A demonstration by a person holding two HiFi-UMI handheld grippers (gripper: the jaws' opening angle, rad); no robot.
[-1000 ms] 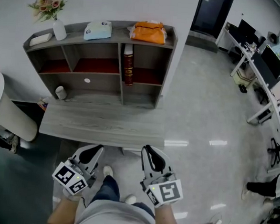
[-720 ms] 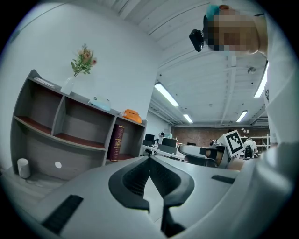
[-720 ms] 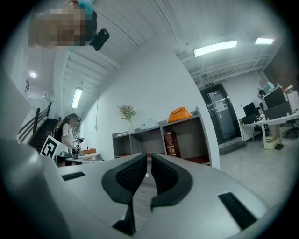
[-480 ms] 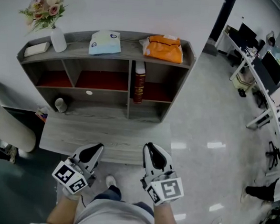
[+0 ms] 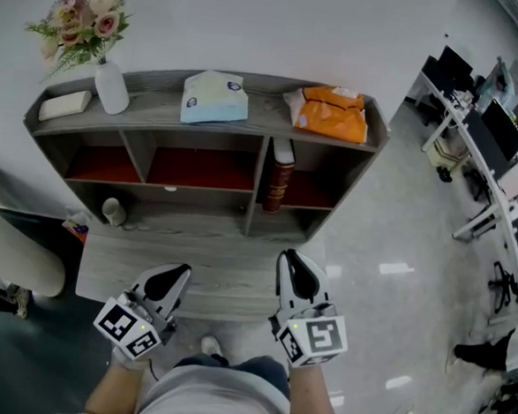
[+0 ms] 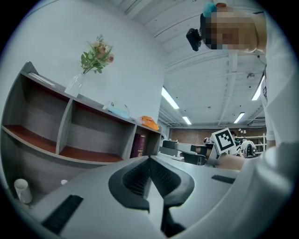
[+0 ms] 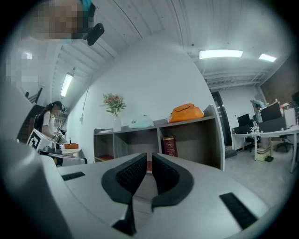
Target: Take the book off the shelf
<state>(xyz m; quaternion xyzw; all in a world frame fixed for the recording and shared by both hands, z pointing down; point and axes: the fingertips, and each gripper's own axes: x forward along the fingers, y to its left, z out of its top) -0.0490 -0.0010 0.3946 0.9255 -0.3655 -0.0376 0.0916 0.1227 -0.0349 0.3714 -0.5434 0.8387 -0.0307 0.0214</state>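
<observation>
A dark red book (image 5: 279, 178) stands upright in the right-hand compartment of the grey shelf (image 5: 150, 125), against the divider. Both grippers hang low in the head view, on the near side of the bench and well short of the shelf. My left gripper (image 5: 171, 280) is shut with nothing in it, and so is my right gripper (image 5: 296, 268). In the right gripper view the book (image 7: 169, 145) shows just right of my right gripper (image 7: 149, 156). In the left gripper view the book (image 6: 138, 145) sits far off, above my left gripper (image 6: 149, 159).
On the shelf top stand a vase of flowers (image 5: 111, 85), a pale blue pack (image 5: 215, 97), an orange bag (image 5: 334, 111) and a flat white box (image 5: 64, 105). A white cup (image 5: 112, 211) sits low left. A grey bench (image 5: 193, 268) lies before the shelf. Office desks (image 5: 484, 147) stand right.
The shelf has drifted right and lower in the head view and looks nearer. The right gripper has edged forward over the bench. Both grippers stay shut and empty.
</observation>
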